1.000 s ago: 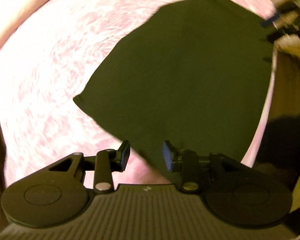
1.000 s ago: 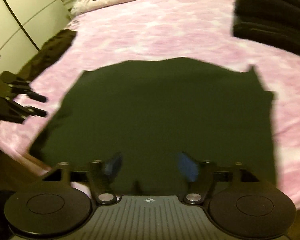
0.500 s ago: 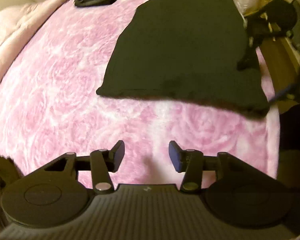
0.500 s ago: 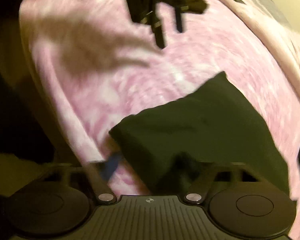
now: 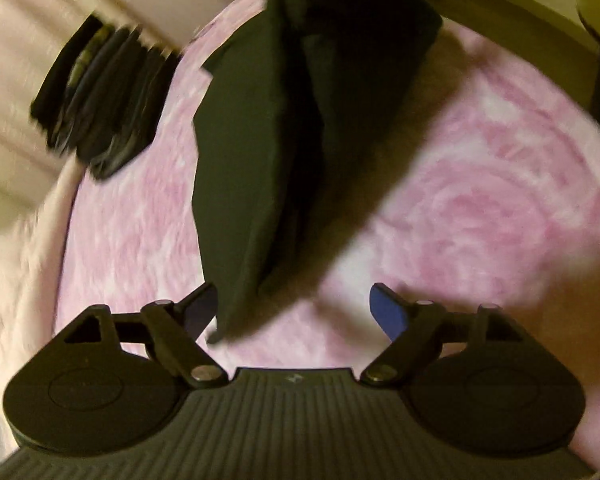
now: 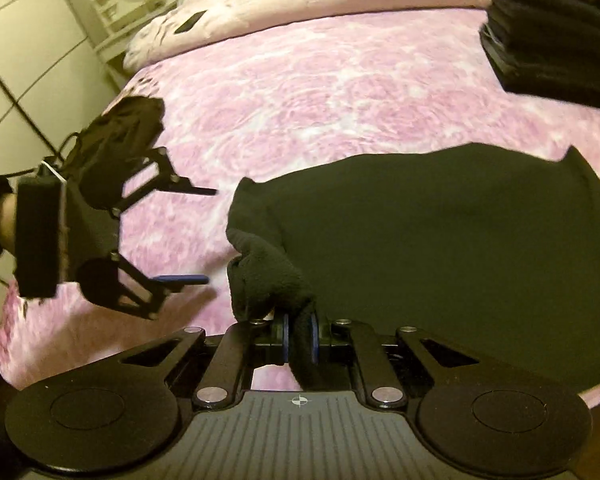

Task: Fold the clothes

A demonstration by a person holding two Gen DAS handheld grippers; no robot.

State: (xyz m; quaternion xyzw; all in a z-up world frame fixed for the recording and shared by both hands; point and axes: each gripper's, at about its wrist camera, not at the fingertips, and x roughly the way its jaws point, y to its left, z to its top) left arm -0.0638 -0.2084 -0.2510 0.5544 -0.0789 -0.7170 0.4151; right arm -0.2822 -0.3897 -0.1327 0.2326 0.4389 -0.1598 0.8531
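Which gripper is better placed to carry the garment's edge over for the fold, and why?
Right. The right gripper is shut on the black garment, while the left gripper is open and holds nothing.

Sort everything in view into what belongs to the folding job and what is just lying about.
In the job:
- black garment, one corner pinched
- right gripper, shut on it
- left gripper, open, empty
- pink bedspread, the work surface

Lying about:
- stack of dark clothes
- pale duvet
- dark cloth at the bed's edge
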